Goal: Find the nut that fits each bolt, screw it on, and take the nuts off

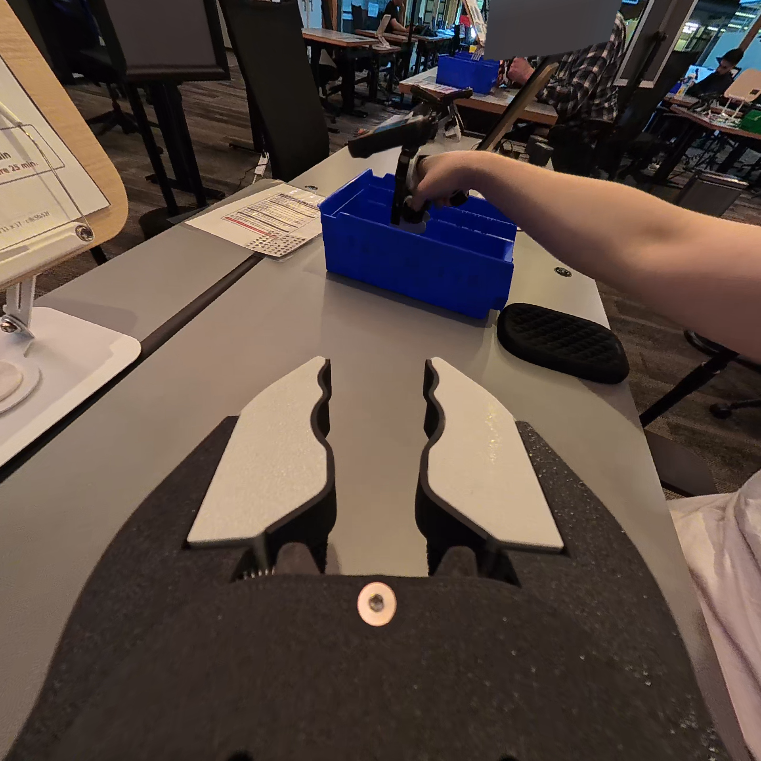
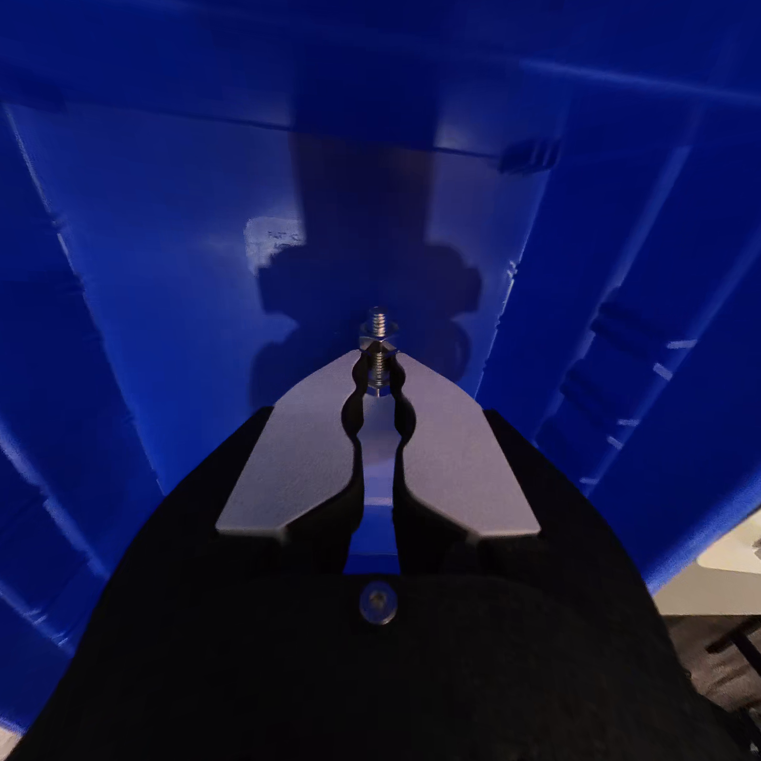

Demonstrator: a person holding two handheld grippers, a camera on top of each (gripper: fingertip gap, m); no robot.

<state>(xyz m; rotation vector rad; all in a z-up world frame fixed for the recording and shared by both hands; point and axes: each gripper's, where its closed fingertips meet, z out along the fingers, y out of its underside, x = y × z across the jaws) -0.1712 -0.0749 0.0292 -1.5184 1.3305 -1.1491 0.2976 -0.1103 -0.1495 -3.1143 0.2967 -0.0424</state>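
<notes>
My right gripper (image 2: 376,362) is shut on a small silver bolt (image 2: 376,368) inside the blue bin (image 2: 185,288). The bolt's threaded end points away from me, and a silver nut (image 2: 377,334) sits on it just past the fingertips. In the left wrist view the right gripper (image 1: 405,220) points down into the blue bin (image 1: 416,263), held by a person's hand (image 1: 442,177). My left gripper (image 1: 376,372) is open and empty, low over the grey table (image 1: 288,329), well short of the bin.
A black quilted pad (image 1: 562,341) lies right of the bin. A laminated sheet (image 1: 267,222) lies left of it. A white stand (image 1: 41,362) holding a wooden board stands at the left. White cloth (image 1: 729,597) shows at the right edge. People sit at desks behind. About 50 cm separates my left fingertips from my right.
</notes>
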